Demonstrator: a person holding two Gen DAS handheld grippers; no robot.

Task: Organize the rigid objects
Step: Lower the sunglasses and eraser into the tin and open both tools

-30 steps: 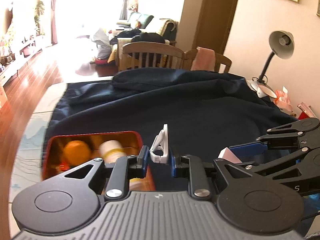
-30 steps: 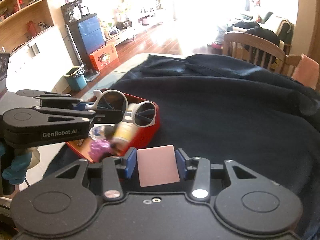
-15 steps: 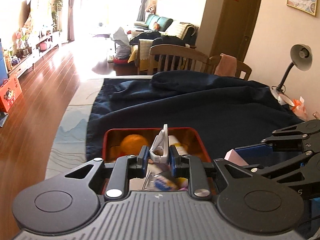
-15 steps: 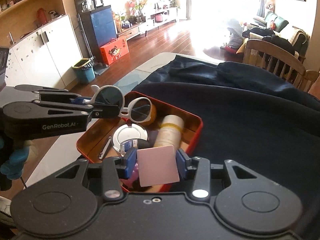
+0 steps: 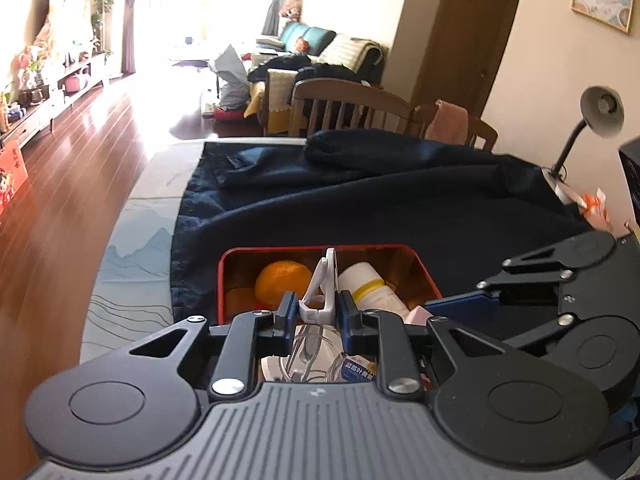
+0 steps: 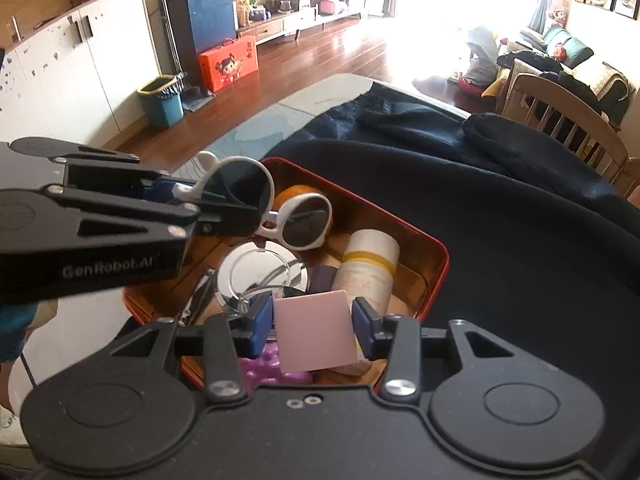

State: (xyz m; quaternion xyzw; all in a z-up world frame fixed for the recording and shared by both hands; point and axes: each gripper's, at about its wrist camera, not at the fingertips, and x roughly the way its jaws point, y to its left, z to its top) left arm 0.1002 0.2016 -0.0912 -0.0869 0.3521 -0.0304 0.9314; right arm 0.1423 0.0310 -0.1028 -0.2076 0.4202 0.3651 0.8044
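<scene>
- Between the left gripper (image 5: 318, 316) jaws, white sunglasses (image 6: 280, 216) sit pinched, above the red tin's (image 6: 436, 248) crowded near end.
- Right gripper (image 6: 314, 330) jaws clamp a pink card (image 6: 314, 330) over the tin's near rim; beyond, open dark cloth (image 6: 500, 232).

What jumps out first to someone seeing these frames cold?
The left gripper holds white-framed sunglasses above the red tin on the dark cloth. Nearer the right-wrist camera, the right gripper pinches a pink card over the tin's near end. The tin is already crowded: an orange, a white bottle, a round mirror.
</scene>
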